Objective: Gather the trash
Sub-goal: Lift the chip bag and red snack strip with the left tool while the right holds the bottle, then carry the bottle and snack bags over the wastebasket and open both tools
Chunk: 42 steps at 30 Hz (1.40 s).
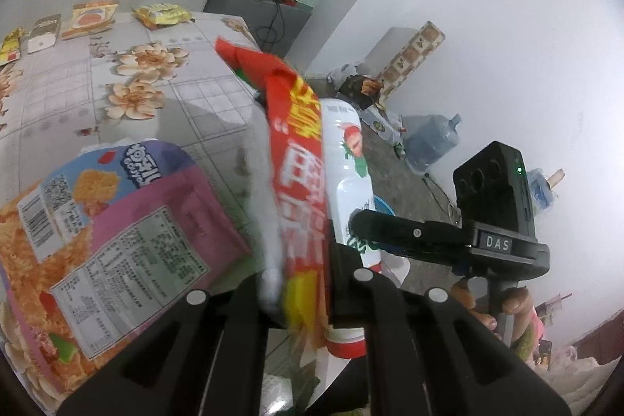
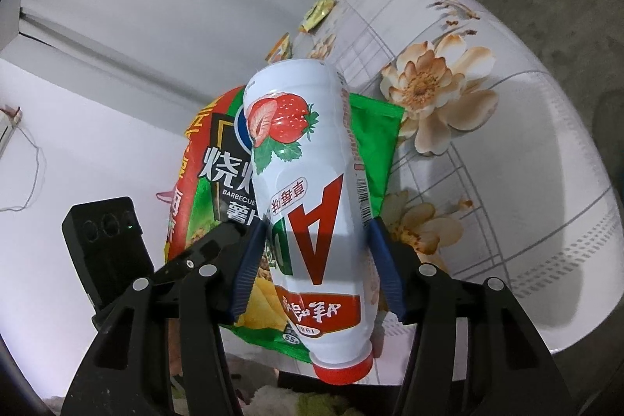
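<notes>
My left gripper (image 1: pixel 298 293) is shut on a red and green chip bag (image 1: pixel 296 182), seen edge-on and sticking up between the fingers. A pink snack bag (image 1: pixel 117 240) sits close at the lower left; I cannot tell whether it is held too. My right gripper (image 2: pixel 312 248) is shut on a white strawberry-drink bottle (image 2: pixel 296 151), its blue pads (image 2: pixel 384 271) pressing both sides and the red cap pointing toward the camera. The chip bag (image 2: pixel 210 182) hangs just behind the bottle, with the left gripper (image 2: pixel 210 244) beside it. In the left wrist view the bottle (image 1: pixel 347 158) touches the bag.
A floral-cloth table (image 1: pixel 78 84) lies below, with several wrappers (image 1: pixel 91 18) along its far edge and two more wrappers (image 2: pixel 318 12) in the right wrist view. Beyond stand a grey cabinet (image 1: pixel 253 14), a water jug (image 1: pixel 433 139) and floor clutter (image 1: pixel 358 88). A hand (image 1: pixel 514 303) holds the right gripper.
</notes>
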Available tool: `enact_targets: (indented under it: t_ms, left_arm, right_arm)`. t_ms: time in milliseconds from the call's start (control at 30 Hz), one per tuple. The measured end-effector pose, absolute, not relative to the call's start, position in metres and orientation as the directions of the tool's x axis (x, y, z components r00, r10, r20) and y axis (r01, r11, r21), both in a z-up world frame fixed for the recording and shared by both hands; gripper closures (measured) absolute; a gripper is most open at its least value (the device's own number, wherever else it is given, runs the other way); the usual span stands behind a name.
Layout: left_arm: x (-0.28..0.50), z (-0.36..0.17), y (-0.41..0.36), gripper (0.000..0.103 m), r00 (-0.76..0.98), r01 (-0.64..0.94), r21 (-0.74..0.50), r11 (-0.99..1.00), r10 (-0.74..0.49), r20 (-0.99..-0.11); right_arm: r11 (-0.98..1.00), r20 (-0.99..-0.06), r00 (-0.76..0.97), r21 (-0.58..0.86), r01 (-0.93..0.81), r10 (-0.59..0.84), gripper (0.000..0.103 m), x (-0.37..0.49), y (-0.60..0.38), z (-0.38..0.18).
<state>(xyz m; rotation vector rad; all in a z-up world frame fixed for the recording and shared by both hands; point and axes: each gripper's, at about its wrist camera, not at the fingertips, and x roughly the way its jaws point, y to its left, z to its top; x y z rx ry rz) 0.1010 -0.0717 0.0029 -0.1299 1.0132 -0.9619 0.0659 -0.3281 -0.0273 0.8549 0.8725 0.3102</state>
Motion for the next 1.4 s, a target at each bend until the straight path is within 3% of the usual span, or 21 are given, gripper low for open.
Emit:
enact_targets:
  t_ms: [200, 1400]
  left_arm:
    - [0.100, -0.001, -0.075, 0.098, 0.178, 0.622, -0.494, 0.607, -0.724, -0.666]
    - [0.034, 0.036, -0.156, 0.101, 0.307, 0.822, -0.180, 0.540, -0.687, -0.659]
  right_arm:
    - [0.640, -0.552, 0.610, 0.763, 0.095, 0.568, 0.043, 0.075, -0.325, -0.032]
    - [0.536, -0.426, 0.758, 0.836, 0.121, 0.493, 0.048, -0.014, -0.398, -0.019]
